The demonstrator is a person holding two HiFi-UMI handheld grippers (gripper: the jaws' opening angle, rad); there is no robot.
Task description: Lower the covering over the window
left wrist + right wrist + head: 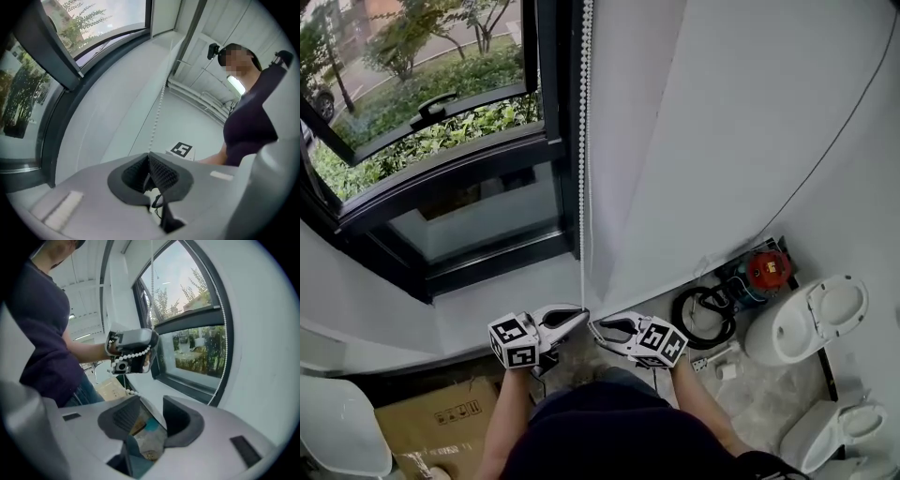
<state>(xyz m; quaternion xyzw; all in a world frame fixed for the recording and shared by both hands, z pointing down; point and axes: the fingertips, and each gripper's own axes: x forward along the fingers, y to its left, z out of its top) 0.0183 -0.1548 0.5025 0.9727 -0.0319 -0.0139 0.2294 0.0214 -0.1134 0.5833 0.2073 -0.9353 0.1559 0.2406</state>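
Note:
A white bead chain [582, 141] hangs down the black window frame [548, 141] to both grippers. My left gripper [583, 316] is shut on the chain at sill height; in the left gripper view the beads [158, 110] rise straight out of the closed jaws of the left gripper [149, 156]. My right gripper [594, 327] sits just right of it, tip to tip, and stands open [151, 404] with a thin strand of the chain in the gap, not pressed by the pads. The right gripper view shows beads [136, 354] draped across the left gripper [131, 350]. I cannot make out the covering itself.
A white sill [487, 300] runs below the window. On the floor are a cardboard box [441, 417], a white chair [337, 431], a coiled black hose [705, 314], a red device [766, 270] and two white toilets [811, 319]. A white wall [722, 141] lies to the right.

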